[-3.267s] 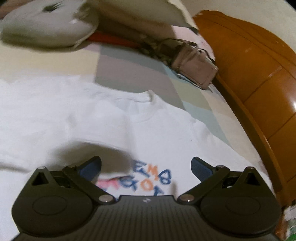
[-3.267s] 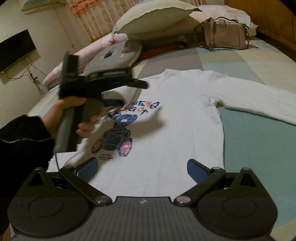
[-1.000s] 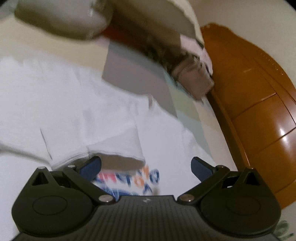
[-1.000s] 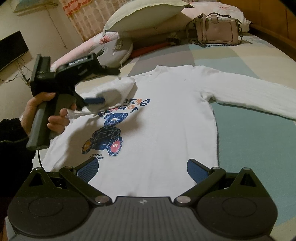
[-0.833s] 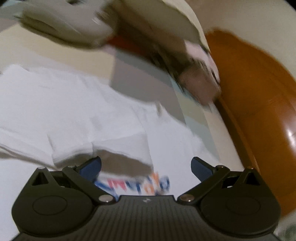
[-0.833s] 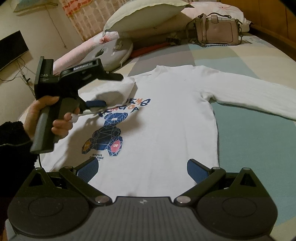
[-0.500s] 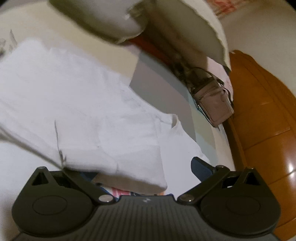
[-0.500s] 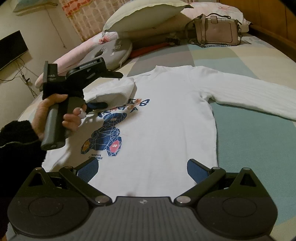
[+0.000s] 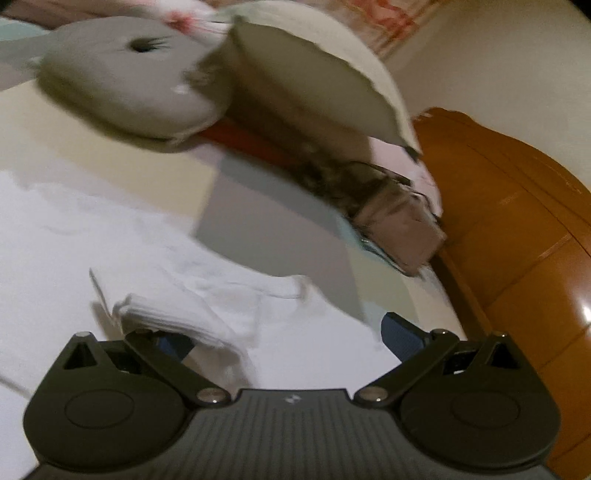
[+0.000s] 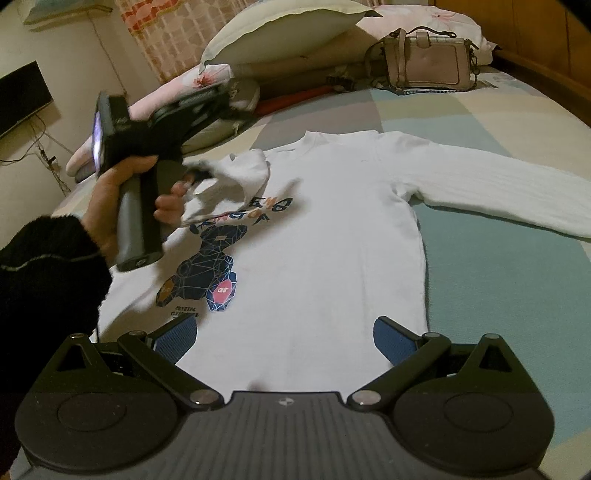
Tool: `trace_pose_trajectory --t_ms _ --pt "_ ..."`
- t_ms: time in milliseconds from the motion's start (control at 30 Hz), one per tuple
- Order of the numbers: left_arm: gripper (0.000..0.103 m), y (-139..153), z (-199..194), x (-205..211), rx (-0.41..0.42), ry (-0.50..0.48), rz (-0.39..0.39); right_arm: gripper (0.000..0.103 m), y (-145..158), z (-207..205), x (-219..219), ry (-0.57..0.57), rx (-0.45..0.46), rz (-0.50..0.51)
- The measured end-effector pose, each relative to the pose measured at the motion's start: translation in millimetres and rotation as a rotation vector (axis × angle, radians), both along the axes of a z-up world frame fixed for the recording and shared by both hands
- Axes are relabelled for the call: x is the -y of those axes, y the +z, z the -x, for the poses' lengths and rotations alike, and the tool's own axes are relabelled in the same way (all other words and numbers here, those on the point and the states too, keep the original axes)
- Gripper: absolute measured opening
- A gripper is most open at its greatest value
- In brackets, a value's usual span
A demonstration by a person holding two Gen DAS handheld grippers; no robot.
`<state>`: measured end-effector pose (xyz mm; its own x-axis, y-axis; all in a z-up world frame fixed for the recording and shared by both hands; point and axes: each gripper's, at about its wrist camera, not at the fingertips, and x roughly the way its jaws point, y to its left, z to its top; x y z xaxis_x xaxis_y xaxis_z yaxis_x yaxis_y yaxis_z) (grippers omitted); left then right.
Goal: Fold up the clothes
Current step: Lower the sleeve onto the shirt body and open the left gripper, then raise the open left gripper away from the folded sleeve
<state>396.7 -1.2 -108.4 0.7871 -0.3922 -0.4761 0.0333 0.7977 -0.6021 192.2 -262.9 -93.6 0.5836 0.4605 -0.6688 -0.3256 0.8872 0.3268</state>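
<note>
A white long-sleeved shirt (image 10: 325, 236) with a blue bear print lies face up on the bed. Its right sleeve (image 10: 498, 192) stretches out flat to the right. Its left sleeve (image 10: 243, 177) is folded in over the chest, the cuff lifted. In the left wrist view that cuff (image 9: 173, 317) drapes over the left finger, and my left gripper (image 9: 286, 338) has its jaws wide apart above the shirt (image 9: 314, 350). A hand holds the left gripper (image 10: 203, 173) by its grip. My right gripper (image 10: 284, 336) hovers open over the hem.
At the head of the bed lie a large pillow (image 10: 288, 33), a grey round cushion (image 9: 122, 81) and a pink handbag (image 10: 428, 61). A wooden headboard (image 9: 517, 221) runs along the right. The patchwork sheet (image 10: 498, 288) is bare right of the shirt. A TV (image 10: 22, 96) hangs at left.
The left gripper has carried the left sleeve cuff in over the chest, then lifted and tilted upward. The right gripper and the rest of the shirt have stayed put.
</note>
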Motion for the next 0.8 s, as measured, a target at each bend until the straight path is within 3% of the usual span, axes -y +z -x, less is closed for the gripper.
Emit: trace_pose_trajectory --t_ms 133,400,633,800 --pt "0.102 12.9 3.1 32.0 0.063 -0.102 -0.041 0.103 -0.4 -0.6 0.9 -0.006 -0.004 0.002" --pt "0.102 13.5 7.2 85.3 0.061 -0.352 -0.130 0.103 0.3 0.0 4.1 -0.016 -0.005 0.001" --pt "0.102 24.8 19.8 63.7 0.042 -0.381 -0.177 0.103 -0.1 -2.3 2.1 -0.017 -0.002 0.002" --pt "0.102 32.3 32.3 21.5 -0.002 -0.340 -0.294 0.103 -1.0 -6.7 0.5 -0.033 -0.002 -0.002"
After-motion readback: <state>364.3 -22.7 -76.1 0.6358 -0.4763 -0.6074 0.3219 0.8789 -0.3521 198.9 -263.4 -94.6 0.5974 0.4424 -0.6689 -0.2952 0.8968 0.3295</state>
